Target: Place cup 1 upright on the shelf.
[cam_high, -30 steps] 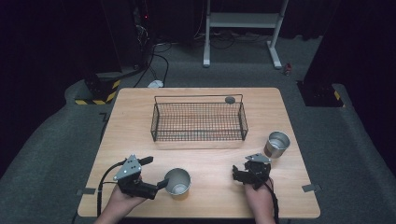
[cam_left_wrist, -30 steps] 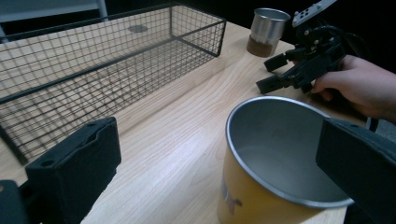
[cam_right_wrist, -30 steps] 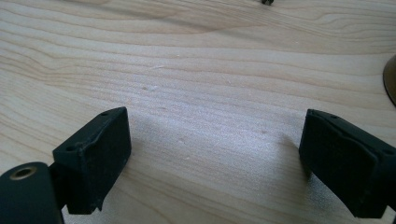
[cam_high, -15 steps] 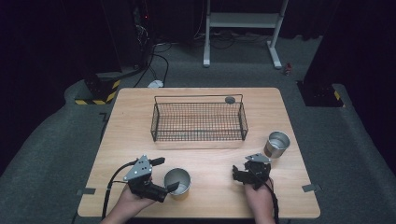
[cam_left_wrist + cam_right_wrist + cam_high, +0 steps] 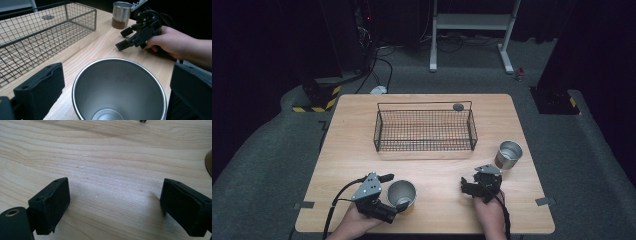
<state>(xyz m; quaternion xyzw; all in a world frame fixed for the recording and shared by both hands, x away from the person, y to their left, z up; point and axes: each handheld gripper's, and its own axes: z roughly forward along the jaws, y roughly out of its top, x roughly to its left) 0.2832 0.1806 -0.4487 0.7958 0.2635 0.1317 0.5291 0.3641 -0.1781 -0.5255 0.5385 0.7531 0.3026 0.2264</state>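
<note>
A steel cup (image 5: 402,194) stands upright on the wooden table (image 5: 352,150) near its front edge. My left gripper (image 5: 391,196) is open, with one jaw on each side of the cup. In the left gripper view the cup's rim (image 5: 119,60) lies between the two black pads (image 5: 41,90), with small gaps on both sides. A second steel cup (image 5: 509,154) stands at the right. My right gripper (image 5: 465,187) sits low over the table, left of that cup. It is open, with bare wood (image 5: 115,195) between its jaws.
A black wire basket (image 5: 424,131) sits mid-table with nothing in it. A small dark disc (image 5: 458,106) lies behind its far right corner. The person's right hand (image 5: 175,43) holds the other gripper. Cables trail off the front edge.
My left gripper has slid right, so its open jaws now flank the near cup. The cup, the right gripper and the basket have not moved.
</note>
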